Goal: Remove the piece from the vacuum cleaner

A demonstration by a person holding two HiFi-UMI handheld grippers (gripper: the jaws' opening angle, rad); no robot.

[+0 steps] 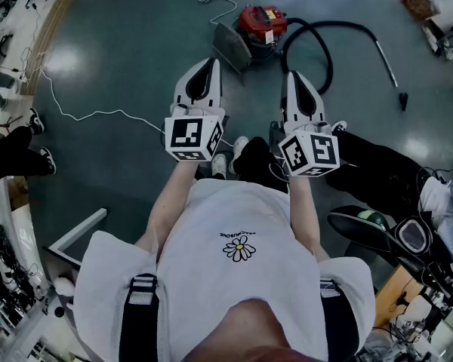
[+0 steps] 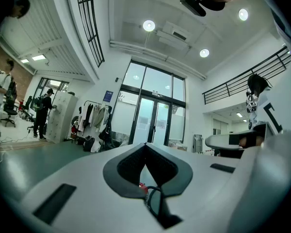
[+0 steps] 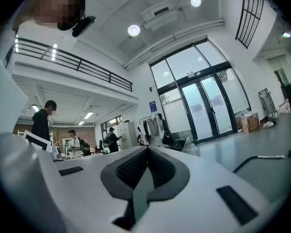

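Red plastic marks my target: the small red canister vacuum cleaner (image 1: 260,23) sits on the glossy grey-green floor (image 1: 136,36) ahead of me, well apart from both tools. Its looping black hose (image 1: 322,47) runs out to a thin silver wand (image 1: 386,62), which lies flat to my right. A dark grey wedge-shaped part (image 1: 230,46) leans against the canister's left side. Which of these is the piece to take off, I cannot tell from here. I hold my white left gripper (image 1: 211,62) and white right gripper (image 1: 293,78) side by side in front of my chest, both aimed forward at the machine. Their jaws are pressed together on nothing, which I judge to be a ready stance before any reach. A thin white power cord (image 1: 98,113) trails away to my left, so my feet should mind it. The canister is the only container near; it is closed and its contents are hidden.
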